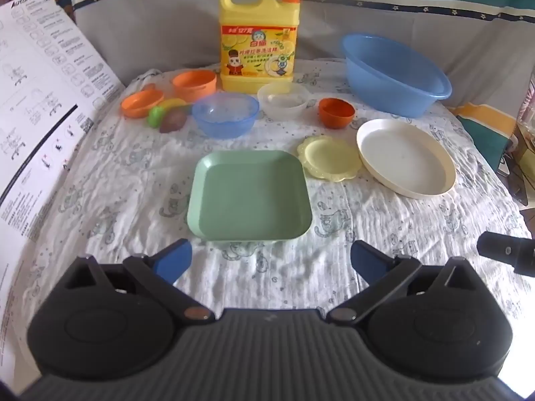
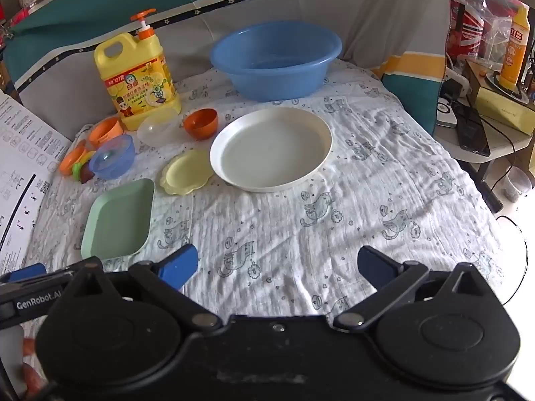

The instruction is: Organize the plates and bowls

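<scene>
Jaws apart on both grippers, nothing held; plates, bowls lie separate on table (image 1: 117, 200), sorting not begun.

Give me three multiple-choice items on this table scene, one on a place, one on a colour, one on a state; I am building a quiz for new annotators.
1. What lies directly beside the green square plate, on its right in the left wrist view?
A. the yellow scalloped plate
B. the detergent jug
C. the blue basin

2. What colour is the small bowl between the clear container and the large white plate?
A. green
B. dark orange
C. white

3. How do the left gripper and the right gripper stand?
A. both shut on plates
B. left shut, right open
C. both open, holding nothing

Answers: 1 A, since their rims nearly meet; 2 B, as both views show it dark orange; 3 C, since each pair of fingers stands wide apart over bare cloth.
</scene>
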Demonstrator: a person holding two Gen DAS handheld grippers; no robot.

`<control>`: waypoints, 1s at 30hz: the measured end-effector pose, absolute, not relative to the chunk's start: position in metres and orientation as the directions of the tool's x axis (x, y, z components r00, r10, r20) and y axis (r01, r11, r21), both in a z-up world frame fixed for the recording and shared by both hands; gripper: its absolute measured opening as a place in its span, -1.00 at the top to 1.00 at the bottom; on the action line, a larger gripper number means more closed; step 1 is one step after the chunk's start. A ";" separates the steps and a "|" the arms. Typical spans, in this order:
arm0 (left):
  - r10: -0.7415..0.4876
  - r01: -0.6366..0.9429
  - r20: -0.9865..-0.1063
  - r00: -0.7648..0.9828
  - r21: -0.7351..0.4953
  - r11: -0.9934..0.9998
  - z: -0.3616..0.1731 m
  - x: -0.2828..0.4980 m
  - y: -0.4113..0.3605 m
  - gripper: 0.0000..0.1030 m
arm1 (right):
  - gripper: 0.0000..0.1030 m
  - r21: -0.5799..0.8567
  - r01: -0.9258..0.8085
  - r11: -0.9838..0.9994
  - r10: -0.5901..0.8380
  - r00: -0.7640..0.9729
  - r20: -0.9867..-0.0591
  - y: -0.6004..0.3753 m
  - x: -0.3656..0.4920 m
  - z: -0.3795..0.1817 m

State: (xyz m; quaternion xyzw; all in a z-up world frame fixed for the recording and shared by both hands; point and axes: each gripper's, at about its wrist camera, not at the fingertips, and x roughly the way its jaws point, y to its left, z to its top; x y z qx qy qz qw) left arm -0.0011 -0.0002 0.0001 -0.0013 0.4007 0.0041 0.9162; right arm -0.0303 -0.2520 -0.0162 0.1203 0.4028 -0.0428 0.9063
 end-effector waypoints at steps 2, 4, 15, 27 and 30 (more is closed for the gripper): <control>0.012 -0.017 -0.734 0.679 0.001 1.000 0.001 -0.004 -0.002 -1.00 | -1.00 0.187 0.174 0.967 0.022 0.672 -0.740 -0.252 -0.030 -0.015; 0.006 -0.019 -0.755 0.655 -0.009 1.000 -0.001 0.000 -0.002 -1.00 | -1.00 0.186 0.177 0.966 0.024 0.660 -0.751 -0.252 -0.028 -0.015; -0.008 -0.006 -0.759 0.651 -0.016 1.000 0.001 0.001 0.002 -1.00 | -1.00 0.185 0.170 0.968 0.026 0.665 -0.746 -0.252 -0.028 -0.014; 0.013 0.001 -0.759 0.650 0.019 1.000 0.001 -0.001 -0.001 -1.00 | -1.00 0.203 0.183 0.962 0.032 0.662 -0.749 -0.255 -0.030 -0.017; 0.019 0.004 -0.759 0.650 0.028 1.000 0.001 -0.001 -0.002 -1.00 | -1.00 0.206 0.186 0.961 0.033 0.661 -0.749 -0.254 -0.029 -0.016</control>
